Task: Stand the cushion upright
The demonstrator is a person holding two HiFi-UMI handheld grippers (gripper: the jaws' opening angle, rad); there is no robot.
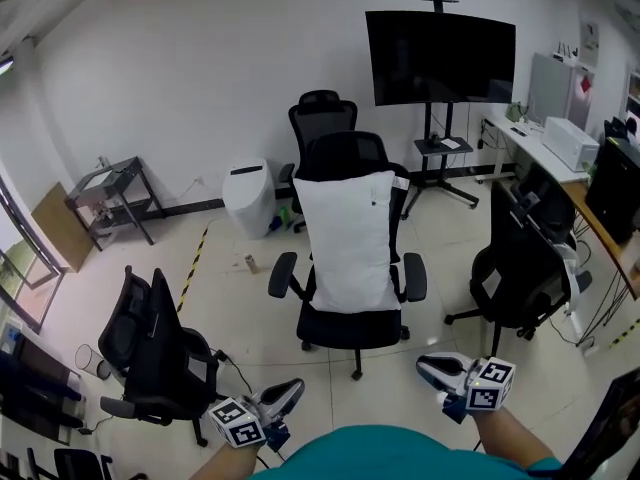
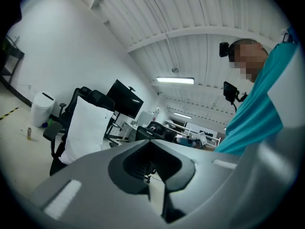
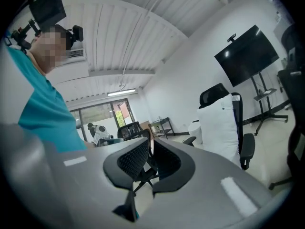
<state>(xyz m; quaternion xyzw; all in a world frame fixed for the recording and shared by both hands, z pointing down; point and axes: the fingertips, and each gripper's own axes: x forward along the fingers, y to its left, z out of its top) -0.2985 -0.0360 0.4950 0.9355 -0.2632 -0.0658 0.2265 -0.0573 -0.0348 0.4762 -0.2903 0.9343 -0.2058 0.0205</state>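
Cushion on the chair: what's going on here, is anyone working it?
The white cushion stands upright on the seat of the black chair, leaning against its backrest. A person holds the left gripper and the right gripper low and close to the body, well short of the chair. Neither touches the cushion; both have their jaws together with nothing between them. The standing-up looks done.

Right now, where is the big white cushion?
In the head view's centre, the white cushion stands against the black office chair's backrest, in front of the TV.
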